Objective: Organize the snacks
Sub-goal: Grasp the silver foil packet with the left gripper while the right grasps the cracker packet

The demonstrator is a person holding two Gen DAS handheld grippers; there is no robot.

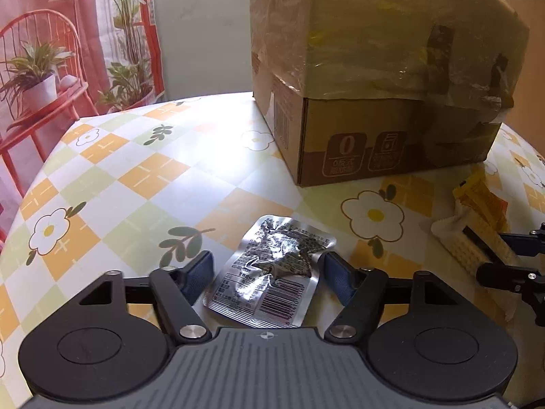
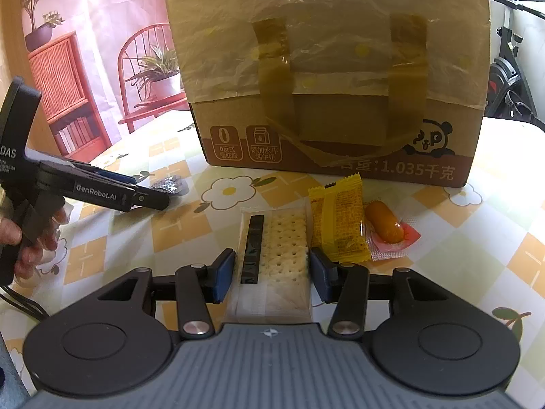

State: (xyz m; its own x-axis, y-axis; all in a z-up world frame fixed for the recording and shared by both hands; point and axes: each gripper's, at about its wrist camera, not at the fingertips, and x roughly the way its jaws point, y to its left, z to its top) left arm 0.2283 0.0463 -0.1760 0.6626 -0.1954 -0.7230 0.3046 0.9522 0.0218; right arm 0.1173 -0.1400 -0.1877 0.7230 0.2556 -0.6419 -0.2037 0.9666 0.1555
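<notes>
Straddling foil packet (image 1: 269,274), left tool (image 1: 269,272) low; right tool (image 2: 272,272) flanks cracker pack (image 2: 284,255).

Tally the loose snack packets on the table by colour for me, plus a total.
Silver: 1, the foil packet between the left gripper's open fingers.
Clear/white: 1, the cracker pack between the right gripper's open fingers.
Yellow: 1, the yellow packet.
Red-trimmed clear: 1, the sausage packet.
Total: 4
</notes>
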